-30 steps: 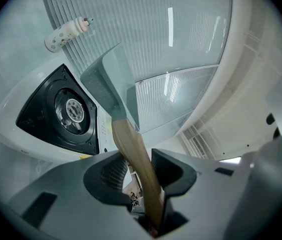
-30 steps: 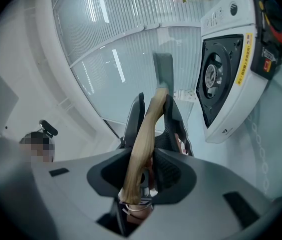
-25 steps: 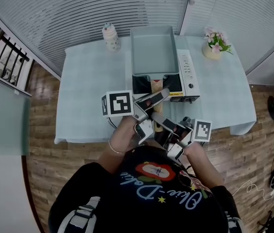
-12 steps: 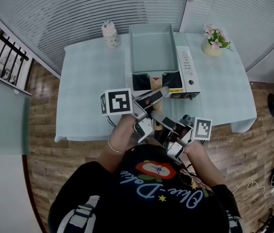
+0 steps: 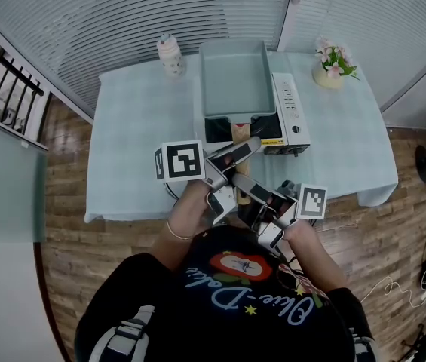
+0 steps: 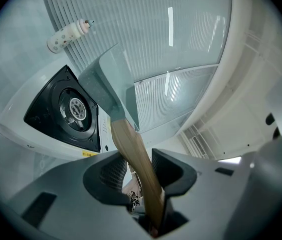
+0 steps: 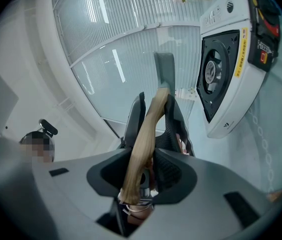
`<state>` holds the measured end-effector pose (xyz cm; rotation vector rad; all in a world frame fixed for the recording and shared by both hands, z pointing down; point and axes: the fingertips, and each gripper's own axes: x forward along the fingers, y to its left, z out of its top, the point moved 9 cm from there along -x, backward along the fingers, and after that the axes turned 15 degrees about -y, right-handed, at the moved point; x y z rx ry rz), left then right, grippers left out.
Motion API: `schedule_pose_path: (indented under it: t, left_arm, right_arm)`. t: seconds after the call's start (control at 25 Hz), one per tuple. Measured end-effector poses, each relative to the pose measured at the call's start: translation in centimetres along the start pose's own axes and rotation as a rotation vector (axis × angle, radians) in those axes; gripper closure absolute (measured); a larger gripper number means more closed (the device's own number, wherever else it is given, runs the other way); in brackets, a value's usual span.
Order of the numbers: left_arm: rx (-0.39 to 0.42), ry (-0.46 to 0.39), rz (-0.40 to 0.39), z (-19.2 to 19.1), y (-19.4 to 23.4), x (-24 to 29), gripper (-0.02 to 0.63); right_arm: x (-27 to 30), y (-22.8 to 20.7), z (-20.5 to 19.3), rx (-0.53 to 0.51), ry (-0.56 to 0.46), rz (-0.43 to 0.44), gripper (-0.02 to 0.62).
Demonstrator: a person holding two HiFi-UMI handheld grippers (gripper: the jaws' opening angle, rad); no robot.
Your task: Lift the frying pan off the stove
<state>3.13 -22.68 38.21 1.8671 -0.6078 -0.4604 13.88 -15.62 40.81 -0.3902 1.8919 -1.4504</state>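
Two grips share the wooden handle [image 6: 131, 149]: the left tool [image 5: 246, 145], nearer the frying pan [image 5: 234, 78], and the right tool [image 5: 244, 183] behind it, each with jaws partly closed and pressing on the wood. The pan hangs over the stove [image 5: 292, 111] on the surface [image 5: 137, 127], seemingly clear of the burner [image 6: 73, 109]. The lift seems underway, and next comes a steady, level carry aside. Both tools reach forward, close together.

Barely anything: out beyond the left tongs [image 5: 250, 144] and right tongs [image 5: 241, 179], the frying pan [image 5: 235, 78] looks a shade further left over the stove [image 5: 292, 111]; I can't be sure it moved.
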Motion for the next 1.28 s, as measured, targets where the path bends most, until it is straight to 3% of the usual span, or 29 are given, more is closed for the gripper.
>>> schedule_pose_path:
  t: [1.28]
  left_arm:
    - [-0.004, 0.011, 0.010, -0.21, -0.02, 0.14, 0.466]
  right_arm:
    - [-0.06, 0.11, 0.04, -0.011, 0.009, 0.005, 0.470]
